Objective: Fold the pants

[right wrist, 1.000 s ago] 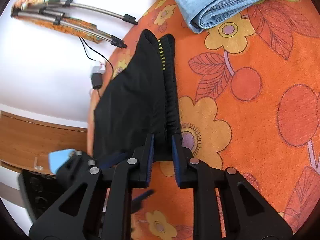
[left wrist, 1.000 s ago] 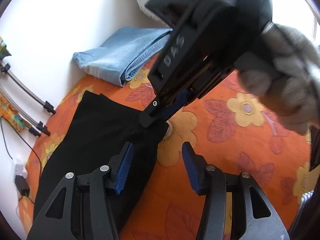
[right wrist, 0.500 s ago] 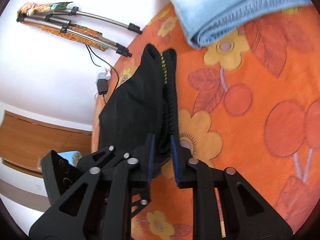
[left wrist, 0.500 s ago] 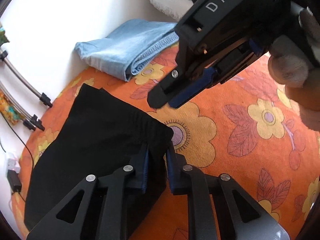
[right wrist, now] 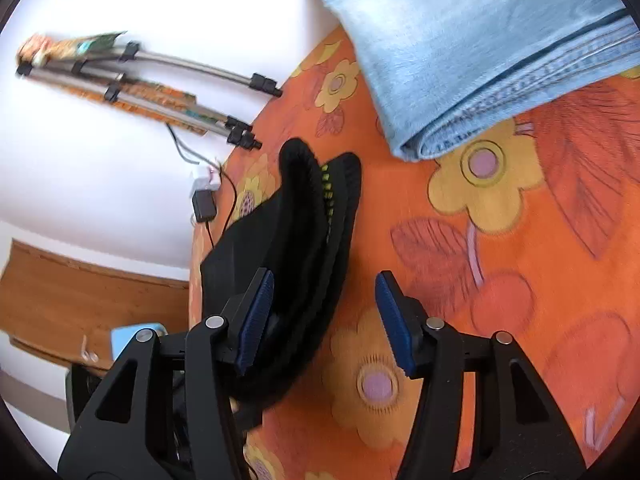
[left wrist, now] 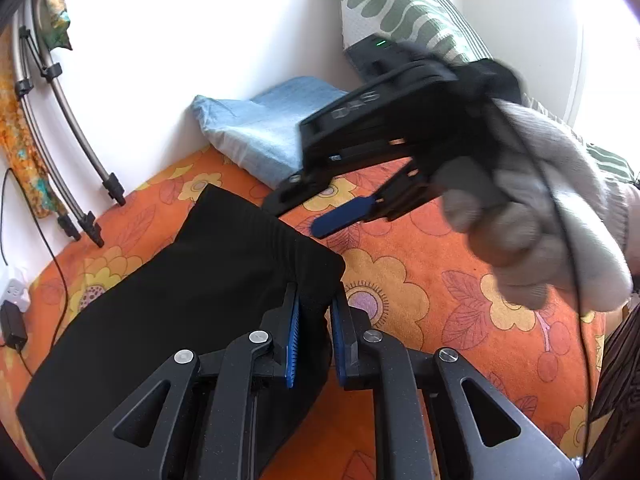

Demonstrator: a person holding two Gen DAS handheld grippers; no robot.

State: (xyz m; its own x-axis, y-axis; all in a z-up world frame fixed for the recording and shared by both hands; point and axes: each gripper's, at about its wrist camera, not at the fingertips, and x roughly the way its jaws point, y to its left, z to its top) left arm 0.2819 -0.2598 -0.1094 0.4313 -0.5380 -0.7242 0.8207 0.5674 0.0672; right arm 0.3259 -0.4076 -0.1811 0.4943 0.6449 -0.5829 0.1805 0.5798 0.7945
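Note:
Black pants [left wrist: 180,300] lie on an orange flowered cover [left wrist: 420,300], with the ribbed waistband toward the far end. My left gripper [left wrist: 316,300] is shut on the near corner of the waistband. In the right wrist view the pants [right wrist: 288,240] show their doubled waistband edge with yellow-green stitching. My right gripper [right wrist: 324,304] hovers over that edge with its jaws opening; fabric lies between the pads but neither presses on it. A gloved hand [left wrist: 540,220] holds the right gripper [left wrist: 316,210] just above the waistband.
Folded light-blue jeans [left wrist: 264,132] rest at the cover's far edge against the white wall, also in the right wrist view [right wrist: 460,52]. A green-patterned pillow [left wrist: 400,12] stands behind. Metal poles [left wrist: 60,120] and a charger with cable [left wrist: 12,320] lie on the left.
My left gripper closed onto the waistband corner and lifted it slightly. My right gripper let go of the waistband, spread its jaws and drew away from the fabric.

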